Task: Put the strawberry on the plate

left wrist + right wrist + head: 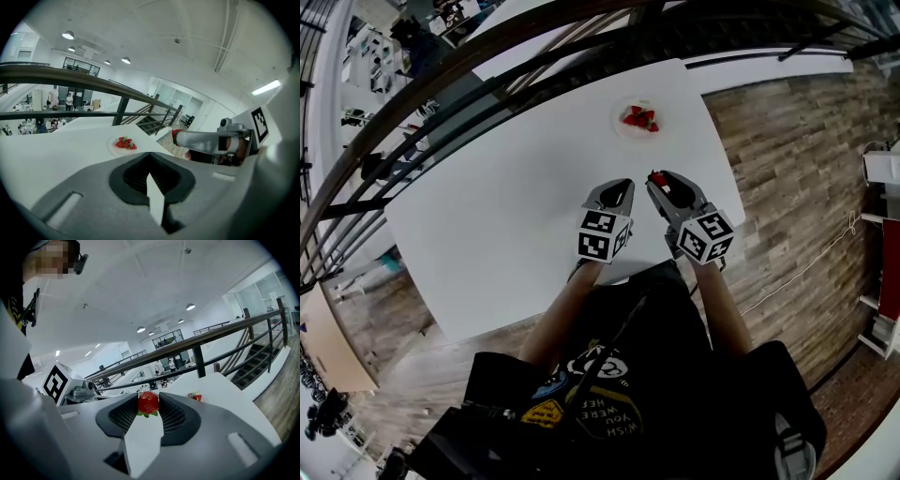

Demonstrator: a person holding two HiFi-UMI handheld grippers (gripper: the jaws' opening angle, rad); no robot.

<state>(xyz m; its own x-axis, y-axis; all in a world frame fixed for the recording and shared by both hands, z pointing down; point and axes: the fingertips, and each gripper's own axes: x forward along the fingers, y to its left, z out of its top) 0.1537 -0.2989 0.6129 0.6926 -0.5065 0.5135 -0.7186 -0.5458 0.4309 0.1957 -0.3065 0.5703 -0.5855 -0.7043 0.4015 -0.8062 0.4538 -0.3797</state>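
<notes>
done: your right gripper (659, 180) fingers pinch the strawberry (148, 403) | left gripper (150, 157) fingers closed, empty | left: carry it to the plate (619, 129), well apart on the counter (487, 216), then release

table (487, 206): smooth matt | floor (787, 131): wood planks | strawberry (148, 402): glossy

1. From the right gripper (659, 180), clamped on a strawberry (148, 403), the white table (506, 206) lies bare toward 12 o'clock. Nothing stands between it and the plate (622, 131).
2. The plate's middle is taken by a heap of strawberries (640, 118) — only the rim around them is bare.
3. The left gripper (622, 186), jaws together, sits just beside at 9 o'clock and narrows the room there.
4. Past the table's far edge, at 10 to 11 o'clock, a dark railing (70, 75) bars the way.
5. At 3 o'clock the table's edge is near — wooden floor (787, 141) beyond.
</notes>
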